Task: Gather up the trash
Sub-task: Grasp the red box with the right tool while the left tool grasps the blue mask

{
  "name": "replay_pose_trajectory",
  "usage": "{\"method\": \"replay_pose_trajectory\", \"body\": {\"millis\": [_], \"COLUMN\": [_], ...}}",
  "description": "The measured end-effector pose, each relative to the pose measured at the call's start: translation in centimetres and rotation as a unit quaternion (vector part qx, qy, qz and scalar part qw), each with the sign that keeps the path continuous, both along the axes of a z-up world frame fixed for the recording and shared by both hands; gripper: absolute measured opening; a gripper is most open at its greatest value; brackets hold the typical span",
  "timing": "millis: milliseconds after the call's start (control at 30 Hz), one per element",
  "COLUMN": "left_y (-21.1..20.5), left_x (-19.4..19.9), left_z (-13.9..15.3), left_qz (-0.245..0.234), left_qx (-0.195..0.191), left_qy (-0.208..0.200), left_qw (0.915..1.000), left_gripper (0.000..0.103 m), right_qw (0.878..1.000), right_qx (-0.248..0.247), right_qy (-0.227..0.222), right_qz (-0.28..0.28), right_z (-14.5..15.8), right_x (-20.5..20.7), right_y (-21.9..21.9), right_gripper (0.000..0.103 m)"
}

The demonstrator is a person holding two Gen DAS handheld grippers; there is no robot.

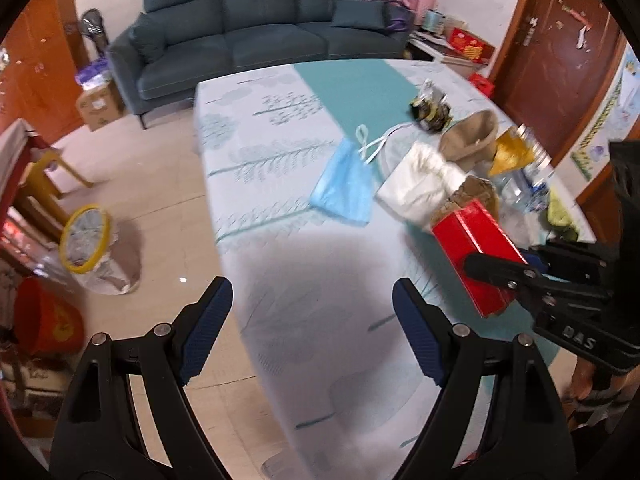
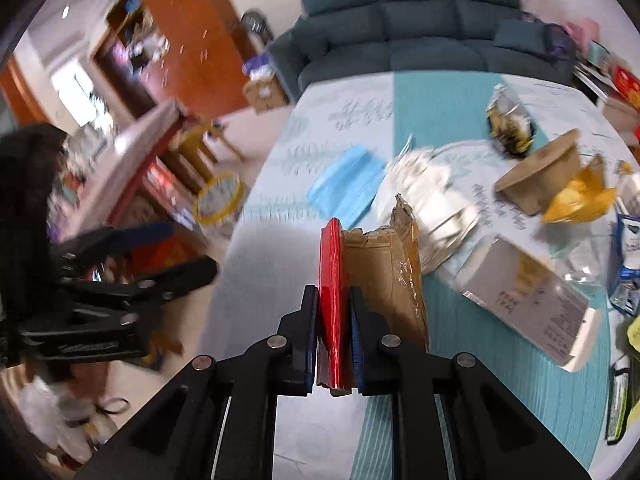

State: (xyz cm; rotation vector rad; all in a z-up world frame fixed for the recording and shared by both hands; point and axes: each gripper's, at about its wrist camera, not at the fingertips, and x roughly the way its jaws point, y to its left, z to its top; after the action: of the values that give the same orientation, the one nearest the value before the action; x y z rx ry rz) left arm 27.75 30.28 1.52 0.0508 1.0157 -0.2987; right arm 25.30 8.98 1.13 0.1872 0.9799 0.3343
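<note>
The right hand-held gripper (image 2: 334, 336) is clamping a red box (image 2: 332, 280); the left hand-held gripper (image 1: 312, 332) is gaping wide, empty. Mask (image 1: 346, 184), wrappers (image 1: 430, 110) and cartons are littering the counter (image 1: 280, 240), so most collecting is remaining.

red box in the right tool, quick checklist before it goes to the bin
1. Grip: right tool shut on the red box, pads on both faces: ok.
2. Box free of the table: appears lifted, cannot tell for sure.
3. Cardboard piece right beside the box, may be attached or drag along: cannot tell.
4. Left tool open and holding nothing: ok.
5. Bin on the floor left of the table, lined and open: ok.
6. Path from table edge to bin shows bare floor: ok.
</note>
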Motion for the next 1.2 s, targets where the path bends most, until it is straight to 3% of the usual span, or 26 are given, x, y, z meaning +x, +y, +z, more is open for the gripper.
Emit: {"method": "replay_pose_trajectory", "body": {"millis": [233, 533, 700, 833, 1000, 1100, 1133, 1200], "left_y": [-2.3, -5.4, -6.3, -6.7, -6.9, -7.2, -7.4, -7.6], "left_x": [6.7, 13.4, 14.8, 15.3, 15.5, 15.4, 15.4, 15.2], "left_z": [-0.1, -5.3, -7.3, -8.3, -8.6, -8.5, -8.6, -8.6], "left_qz": [-0.020, -0.035, -0.040, -0.046, -0.047, -0.059, -0.059, -0.057], "left_qx": [0.000, 0.057, 0.060, 0.055, 0.037, 0.031, 0.035, 0.040], "left_qy": [0.009, 0.054, 0.075, 0.097, 0.107, 0.105, 0.105, 0.104], "left_qw": [0.9998, 0.9963, 0.9946, 0.9928, 0.9925, 0.9922, 0.9921, 0.9921], "left_gripper": [0.080, 0.080, 0.075, 0.056, 0.049, 0.028, 0.011, 0.009], "right_qw": [0.998, 0.995, 0.995, 0.995, 0.994, 0.993, 0.993, 0.992], "right_qx": [0.015, 0.017, 0.010, 0.003, -0.014, -0.022, -0.026, -0.038], "right_qy": [-0.030, -0.030, -0.034, -0.039, -0.046, -0.050, -0.053, -0.063], "right_qz": [-0.058, -0.089, -0.093, -0.096, -0.099, -0.103, -0.104, -0.105], "right_z": [2.0, 1.8, 1.9, 2.4, 3.2, 3.8, 4.1, 4.7], "right_x": [0.4, -0.1, -0.8, -1.7, -2.7, -3.5, -3.8, -4.5], "right_y": [-3.0, -5.7, -6.1, -6.1, -6.2, -6.2, -6.2, -6.2], "right_gripper": [0.014, 0.014, 0.014, 0.014, 0.014, 0.014, 0.014, 0.014]}}
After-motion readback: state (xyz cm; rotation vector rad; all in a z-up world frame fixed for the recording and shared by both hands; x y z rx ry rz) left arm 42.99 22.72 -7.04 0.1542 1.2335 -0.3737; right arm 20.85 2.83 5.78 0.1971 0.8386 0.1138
